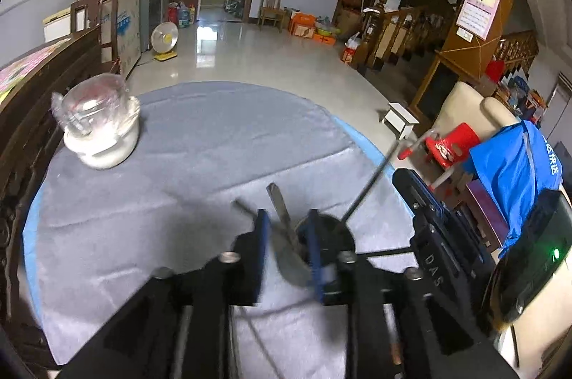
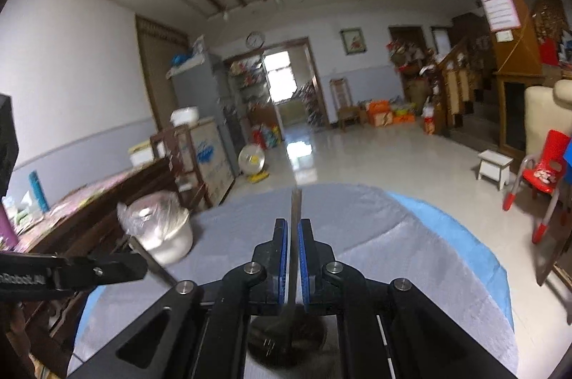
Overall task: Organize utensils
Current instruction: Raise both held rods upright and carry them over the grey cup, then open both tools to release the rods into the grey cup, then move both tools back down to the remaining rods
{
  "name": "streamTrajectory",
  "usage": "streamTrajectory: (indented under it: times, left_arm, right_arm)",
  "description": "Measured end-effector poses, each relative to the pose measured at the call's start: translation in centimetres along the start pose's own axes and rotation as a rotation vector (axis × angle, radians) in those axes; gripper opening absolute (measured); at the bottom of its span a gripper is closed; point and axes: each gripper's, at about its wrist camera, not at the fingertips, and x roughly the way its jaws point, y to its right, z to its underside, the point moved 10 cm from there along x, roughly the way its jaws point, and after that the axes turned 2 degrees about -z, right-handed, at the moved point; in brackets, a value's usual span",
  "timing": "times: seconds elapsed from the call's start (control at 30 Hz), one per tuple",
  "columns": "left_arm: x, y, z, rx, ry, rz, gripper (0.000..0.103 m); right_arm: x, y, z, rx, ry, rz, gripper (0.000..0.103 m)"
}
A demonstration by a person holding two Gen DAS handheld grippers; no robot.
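A: Largest first?

B: Grey cloth-covered round table [image 1: 178,164], with dark round utensil holder [image 1: 339,232] near its close edge. Well beyond the holder and off to its left, white lidded pot wrapped in clear plastic [image 1: 103,143].

A: Claws?

B: Left gripper [image 1: 287,218] just above the holder, narrowly parted, with steel spoon [image 1: 279,200] loose in the gap, bowl end low, leaning on one pad. Seemingly not pinched. Right gripper [image 2: 294,229] directly over the holder, clamped tight on thin flat metal handle [image 2: 295,211], lower end blurred down inside the holder.

A: Progress?

B: Probably late in the job, with no stray utensils visible around the holder. Left to do, by appearances: seat both pieces fully, then pull clear.
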Motion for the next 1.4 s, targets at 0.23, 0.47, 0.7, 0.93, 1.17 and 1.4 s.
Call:
streamTrajectory:
  times: [0.23, 0.47, 0.7, 0.93, 1.17, 1.4]
  left_arm:
    - [-4.4, -2.9, 3.4, 0.003, 0.029, -0.044, 0.05]
    - [-5.5, -6.4, 9.6, -0.046, -0.043, -0.119, 0.053]
    - [-3.8, -9.3, 16.2, -0.117, -0.17, -0.195, 0.053]
    - [-2.3, -10.7, 20.6, -0.158, -0.265, -0.226, 0.053]
    - [-1.2, -10.3, 22.0, -0.149, -0.305, -0.212, 0.053]
    - [-0.3, -10.1, 22.0, -0.151, -0.328, -0.18, 0.053]
  right_arm:
    - [-3.6, 0.6, 1.2, 0.04, -0.04, -0.032, 0.012]
    - [-8.8, -0.9, 3.2, 0.096, -0.024, -0.12, 0.069]
    - [-10.9, -3.5, 7.7, 0.013, -0.112, -0.135, 0.049]
    - [-9.2, -3.1, 13.2, 0.042, -0.273, -0.123, 0.04]
    - [-7.4, -3.7, 17.0, 0.092, -0.413, -0.158, 0.04]
    - [-5.9, -4.6, 20.3, 0.089, -0.543, -0.175, 0.04]
